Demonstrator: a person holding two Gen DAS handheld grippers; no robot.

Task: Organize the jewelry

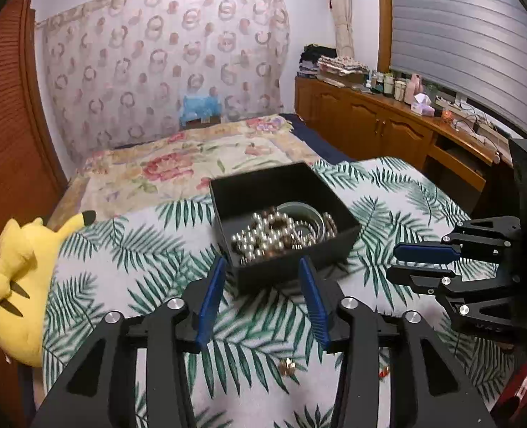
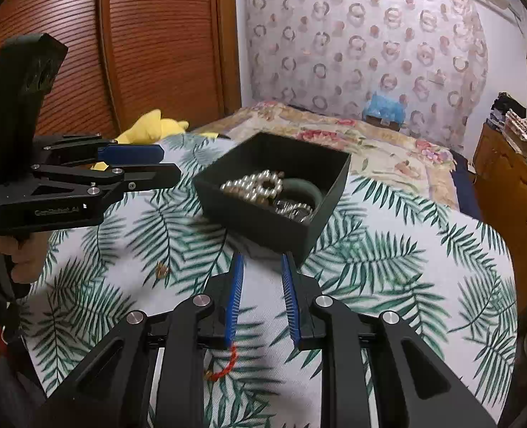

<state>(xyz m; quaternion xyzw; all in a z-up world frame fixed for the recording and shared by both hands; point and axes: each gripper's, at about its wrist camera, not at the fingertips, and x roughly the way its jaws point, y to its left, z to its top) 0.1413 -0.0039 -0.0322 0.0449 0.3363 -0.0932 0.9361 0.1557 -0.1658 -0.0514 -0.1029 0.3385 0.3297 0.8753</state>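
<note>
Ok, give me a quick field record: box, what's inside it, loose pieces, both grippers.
box: black box, open-topped, on the palm-leaf cloth
contents: silver bead strand, green round tin
loose pieces: small gold piece and red cord on the cloth, outside the box
left gripper: open, nothing between its fingers
right gripper: part open, empty

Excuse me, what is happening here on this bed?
A person is sorting jewelry with two hand-held grippers. A black box on the palm-leaf cloth already holds beaded bracelets and a bangle. Two small pieces lie loose on the cloth: a gold piece and a red cord piece. The left gripper and the right gripper are both open and empty near the box.
</note>
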